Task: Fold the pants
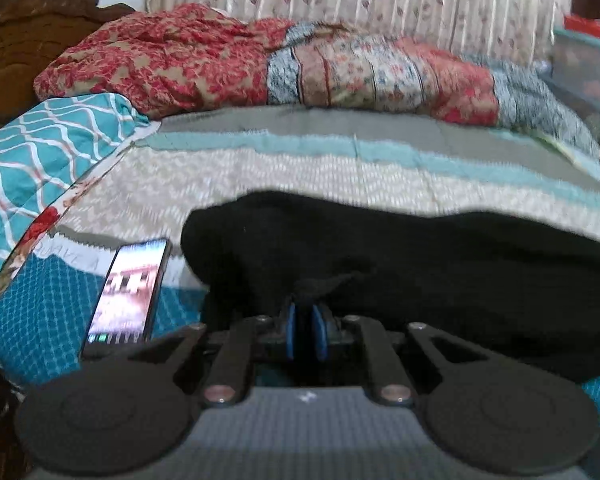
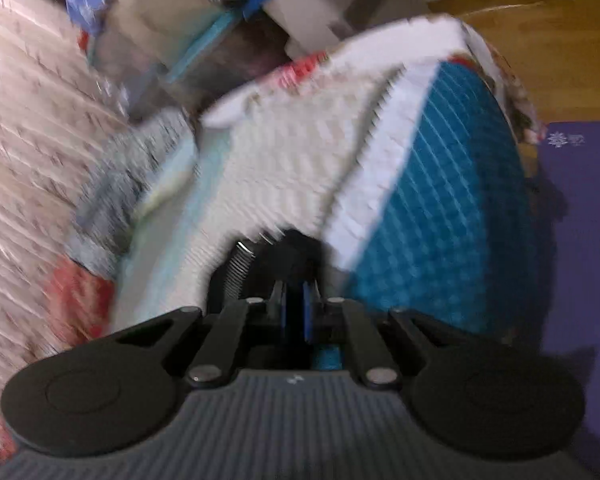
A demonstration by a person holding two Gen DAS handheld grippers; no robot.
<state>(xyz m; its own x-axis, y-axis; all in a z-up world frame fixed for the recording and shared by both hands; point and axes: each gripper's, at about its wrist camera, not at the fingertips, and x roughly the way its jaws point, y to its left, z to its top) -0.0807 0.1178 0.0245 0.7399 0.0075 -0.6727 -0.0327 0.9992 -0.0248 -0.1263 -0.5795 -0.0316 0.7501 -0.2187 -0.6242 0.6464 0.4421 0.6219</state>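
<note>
A: What takes up most of the scene?

B: The bed point(image 1: 260, 168), spread with a bedcover in cream, grey, pale teal and a deep blue check. At its far side lies a heap of red and floral quilts point(image 1: 300, 68), with a curtain point(image 1: 360, 0) behind. A teal pillow point(image 1: 40, 152) with white wavy lines sits at the left.

A: And the pants?

B: The black pants point(image 1: 400, 272) lie bunched on the near part of the bed, spreading to the right in the left wrist view.

A: Anything smaller?

B: A phone point(image 1: 128, 292) with a lit screen, just left of the pants on the blue check.

A: The tongs?

B: The left tongs point(image 1: 305, 320) are pinched nearly together on a tuft of the black cloth. The right tongs point(image 2: 294, 304) are likewise clamped on a dark fold of pants; that view is blurred, with a purple mat point(image 2: 576, 220) on the wooden floor beyond the bed's corner.
</note>
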